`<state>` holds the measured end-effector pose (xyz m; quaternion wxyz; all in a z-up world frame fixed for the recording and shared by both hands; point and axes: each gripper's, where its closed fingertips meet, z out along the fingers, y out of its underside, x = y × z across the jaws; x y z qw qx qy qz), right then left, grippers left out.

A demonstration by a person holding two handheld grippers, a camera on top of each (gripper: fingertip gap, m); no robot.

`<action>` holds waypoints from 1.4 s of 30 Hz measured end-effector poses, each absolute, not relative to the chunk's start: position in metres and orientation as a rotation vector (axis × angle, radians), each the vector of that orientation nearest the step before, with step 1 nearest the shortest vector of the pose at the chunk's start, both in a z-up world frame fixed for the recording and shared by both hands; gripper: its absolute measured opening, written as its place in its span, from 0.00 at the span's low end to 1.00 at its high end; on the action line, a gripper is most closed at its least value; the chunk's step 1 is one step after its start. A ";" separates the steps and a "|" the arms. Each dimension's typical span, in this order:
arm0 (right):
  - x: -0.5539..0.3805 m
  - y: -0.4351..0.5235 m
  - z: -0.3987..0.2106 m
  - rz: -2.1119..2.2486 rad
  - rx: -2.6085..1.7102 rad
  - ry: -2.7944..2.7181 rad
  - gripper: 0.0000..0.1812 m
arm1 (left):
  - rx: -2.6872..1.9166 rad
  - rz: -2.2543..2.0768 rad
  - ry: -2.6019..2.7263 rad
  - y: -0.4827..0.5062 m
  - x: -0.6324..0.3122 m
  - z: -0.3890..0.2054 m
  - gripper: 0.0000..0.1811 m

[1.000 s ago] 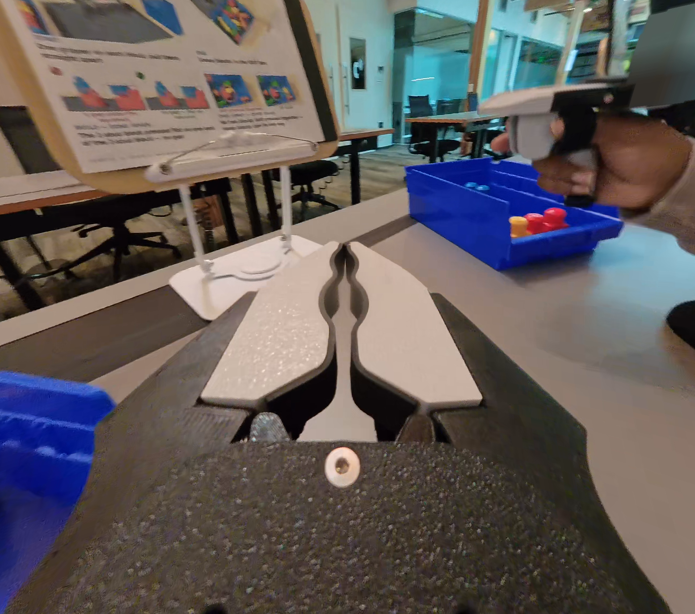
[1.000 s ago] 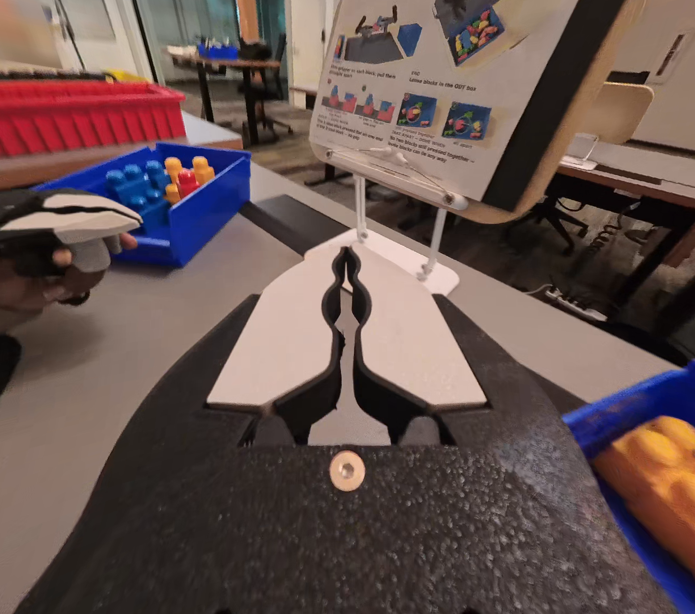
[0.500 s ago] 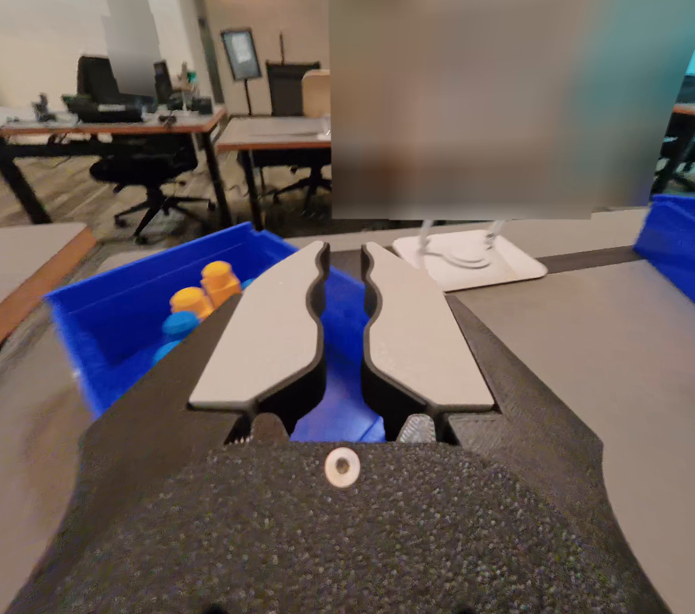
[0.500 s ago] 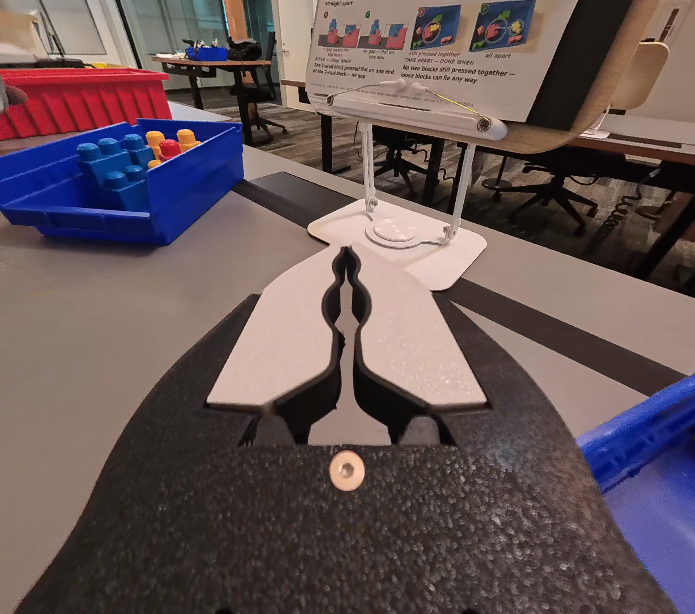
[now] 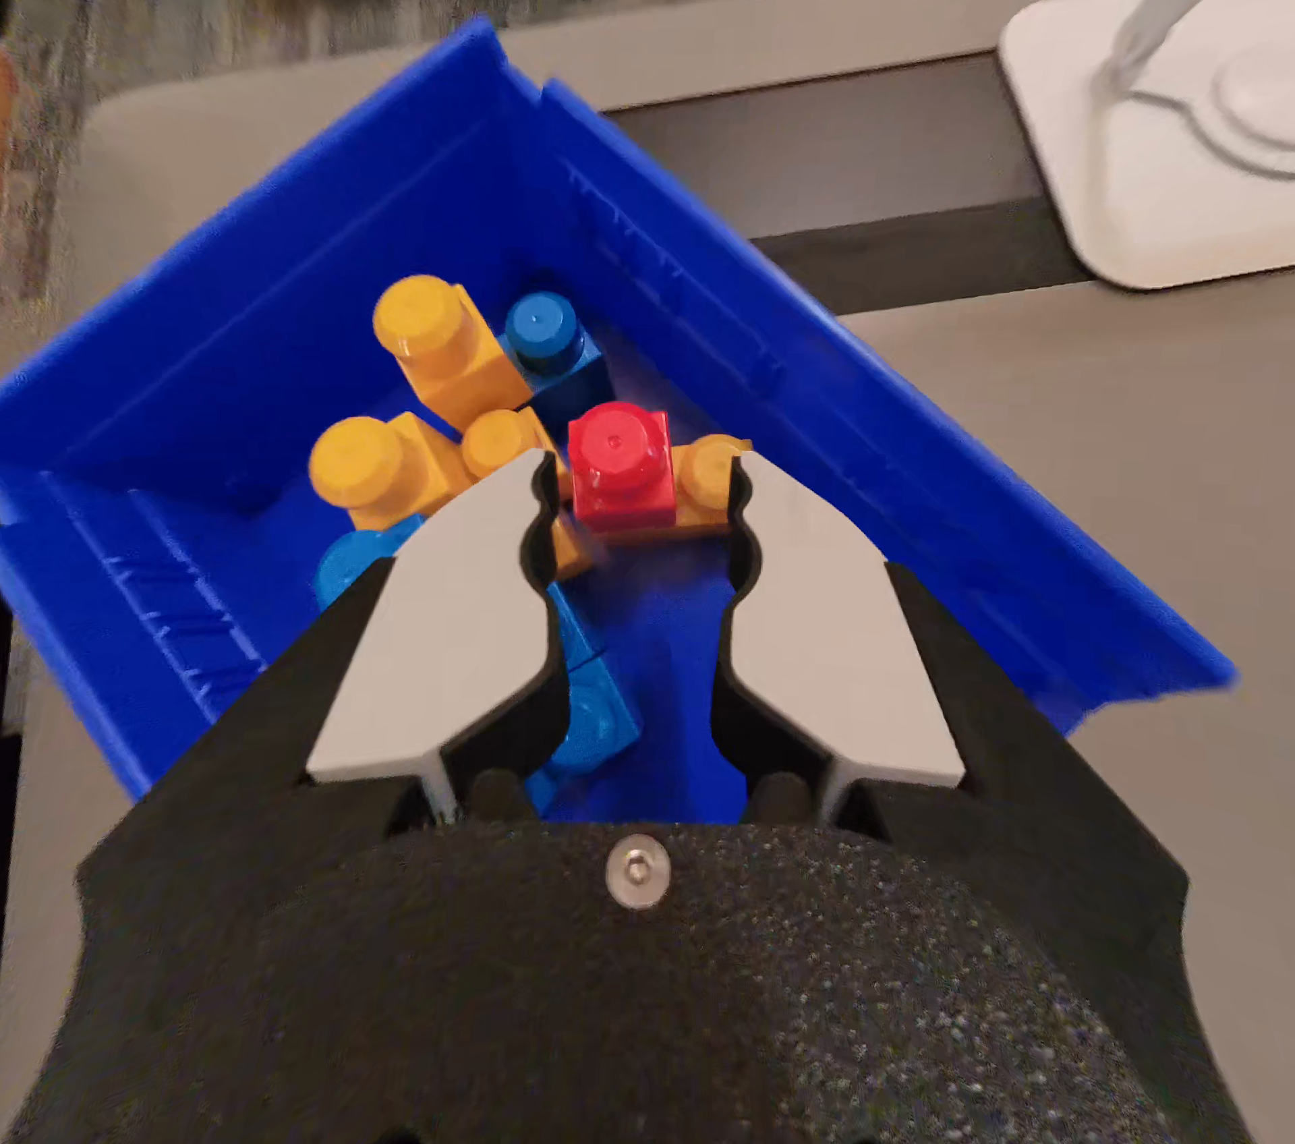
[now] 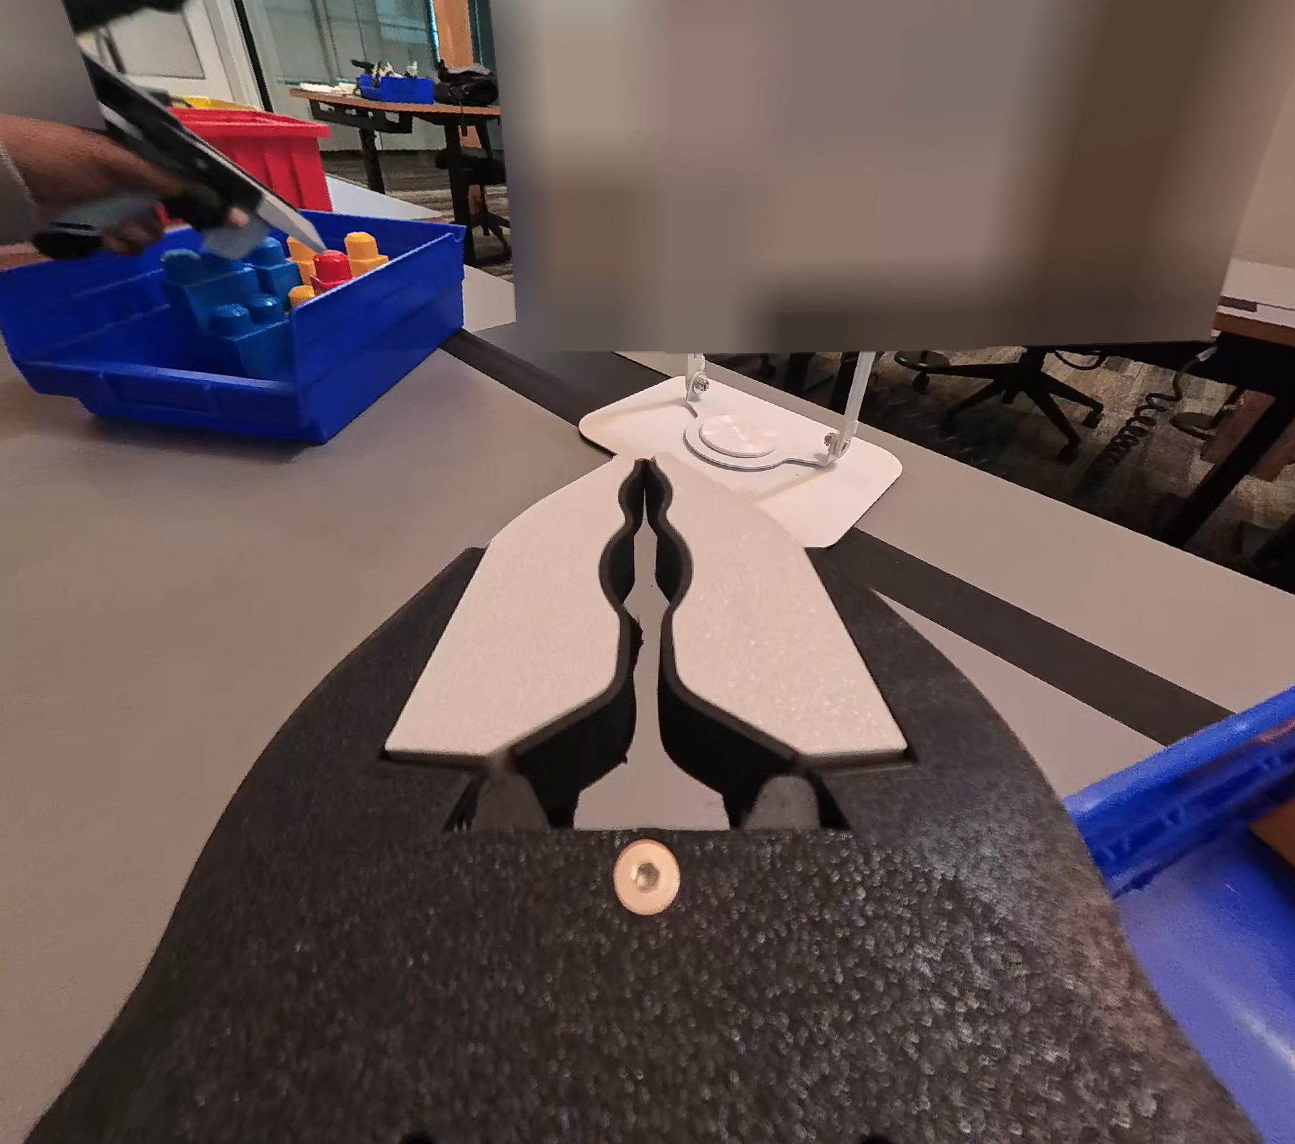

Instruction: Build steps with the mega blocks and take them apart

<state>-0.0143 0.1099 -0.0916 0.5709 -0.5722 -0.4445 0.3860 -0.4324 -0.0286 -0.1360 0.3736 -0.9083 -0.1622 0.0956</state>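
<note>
In the left wrist view my left gripper [image 5: 638, 469] is open and points down into a blue bin [image 5: 392, 213] of blocks. A red one-stud block [image 5: 620, 469] sits between its fingertips, untouched. Yellow blocks [image 5: 441, 339] and blue blocks [image 5: 553, 346] lie around it. In the right wrist view my right gripper [image 6: 645, 465] is shut and empty, low over the grey table. The same bin [image 6: 336, 367] is at its far left, with the left gripper [image 6: 308, 241] tilted into it above the red block [image 6: 331, 268].
A white stand base [image 6: 743, 451] holding a blurred board sits just beyond my right gripper; it also shows in the left wrist view [image 5: 1177, 129]. A second blue bin [image 6: 1205, 830] is at the right. A red bin [image 6: 266, 157] stands behind. A dark strip [image 6: 981, 613] crosses the table. About 45 cm separates my left fingertips from my right.
My left gripper has swung left and tilted down into the bin, and its jaws have opened wide around the red block. My right gripper stays shut and has shifted slightly.
</note>
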 end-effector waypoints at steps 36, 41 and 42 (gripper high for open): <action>-0.057 0.005 -0.117 0.836 -1.145 -1.466 0.25 | -2.004 -0.304 0.284 0.006 -0.091 -0.126 0.20; -0.048 -0.007 -0.124 1.005 -1.138 -1.574 0.25 | -2.102 -0.421 0.505 -0.011 -0.051 -0.161 0.20; -0.046 -0.013 -0.126 1.053 -1.124 -1.615 0.25 | -2.094 -0.457 0.559 -0.015 -0.042 -0.163 0.20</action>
